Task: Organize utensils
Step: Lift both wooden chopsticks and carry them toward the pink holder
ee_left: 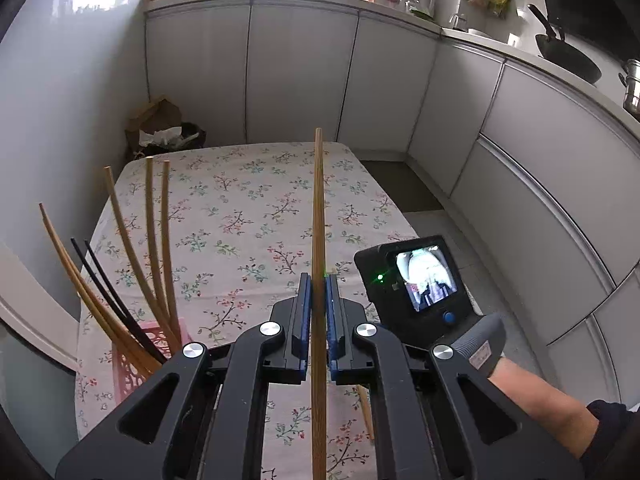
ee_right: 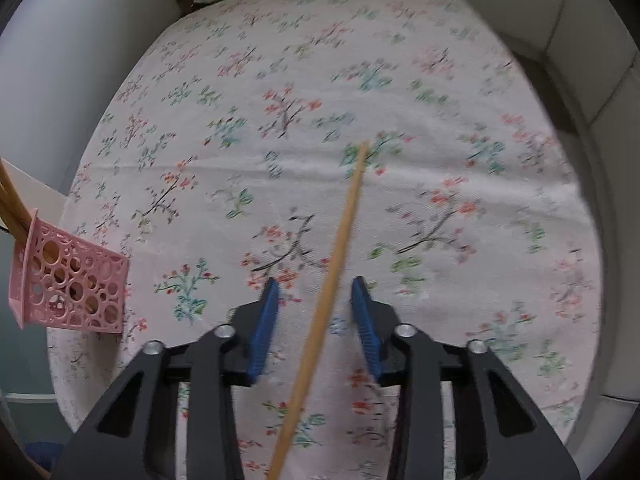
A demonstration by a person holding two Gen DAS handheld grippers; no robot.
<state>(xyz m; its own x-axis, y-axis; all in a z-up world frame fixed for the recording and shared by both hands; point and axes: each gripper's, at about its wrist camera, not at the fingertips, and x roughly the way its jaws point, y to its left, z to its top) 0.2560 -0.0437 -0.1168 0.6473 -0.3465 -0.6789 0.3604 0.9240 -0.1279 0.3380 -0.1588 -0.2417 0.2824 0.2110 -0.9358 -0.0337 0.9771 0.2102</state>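
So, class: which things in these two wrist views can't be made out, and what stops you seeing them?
- Left wrist view: the basket is mostly hidden behind the left gripper; the held chopstick has its lower end cut off by the frame edge.
- Right wrist view: motion blur softens the tablecloth; the loose chopstick between the open right gripper runs off the bottom edge.

Colours in front of you
Your tabletop cloth (ee_right: 248,152) is white with floral sprigs; the basket (ee_right: 76,284) pink, chopsticks (ee_left: 148,240) tan and black.
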